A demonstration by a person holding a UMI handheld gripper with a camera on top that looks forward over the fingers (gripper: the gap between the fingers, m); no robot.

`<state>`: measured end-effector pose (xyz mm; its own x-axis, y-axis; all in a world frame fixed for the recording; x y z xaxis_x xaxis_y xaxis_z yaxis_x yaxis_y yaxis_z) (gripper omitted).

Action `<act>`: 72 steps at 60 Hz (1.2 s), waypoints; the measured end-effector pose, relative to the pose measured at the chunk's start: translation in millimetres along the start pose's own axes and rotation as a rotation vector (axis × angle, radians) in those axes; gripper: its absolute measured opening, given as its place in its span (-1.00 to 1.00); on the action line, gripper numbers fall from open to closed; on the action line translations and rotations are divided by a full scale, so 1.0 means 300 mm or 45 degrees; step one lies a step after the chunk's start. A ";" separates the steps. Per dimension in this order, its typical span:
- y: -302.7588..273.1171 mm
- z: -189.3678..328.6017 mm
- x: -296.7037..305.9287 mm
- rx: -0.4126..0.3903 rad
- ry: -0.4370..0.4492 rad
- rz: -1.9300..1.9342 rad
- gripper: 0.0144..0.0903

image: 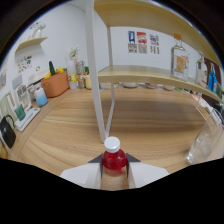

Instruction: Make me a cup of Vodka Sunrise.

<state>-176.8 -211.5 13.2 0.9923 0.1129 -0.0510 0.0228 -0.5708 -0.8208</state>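
- Gripper view: your gripper (114, 167) is clenched on a small red bottle (114, 161) with a white cap (112, 144). Both fingers press its sides. The bottle stands upright between them, long axis vertical, cap on.
- Ahead and to the right of the fingers, near them, sits a clear glass (201, 148) on the wooden table (145, 120). Judged from the task, that is where the red liquid goes, so the coming move swings rightward.
- Straight ahead, just beyond the bottle, rises a white shelf post (95, 75). It stands left of the path to the glass.
- Far ahead to the right, on the shelf (150, 75), stands a clear bottle with an orange label (180, 61).
- Far left sit an orange pot (55, 84) and small jars.
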 end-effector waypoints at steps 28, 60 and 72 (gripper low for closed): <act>-0.231 -0.386 0.107 0.159 -0.112 0.061 0.86; -0.392 -0.817 0.811 0.301 0.153 0.114 0.87; -0.822 -0.873 1.030 0.534 0.154 0.113 0.87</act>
<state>156.2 -249.0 348.9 0.9959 -0.0316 -0.0850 -0.0895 -0.1918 -0.9773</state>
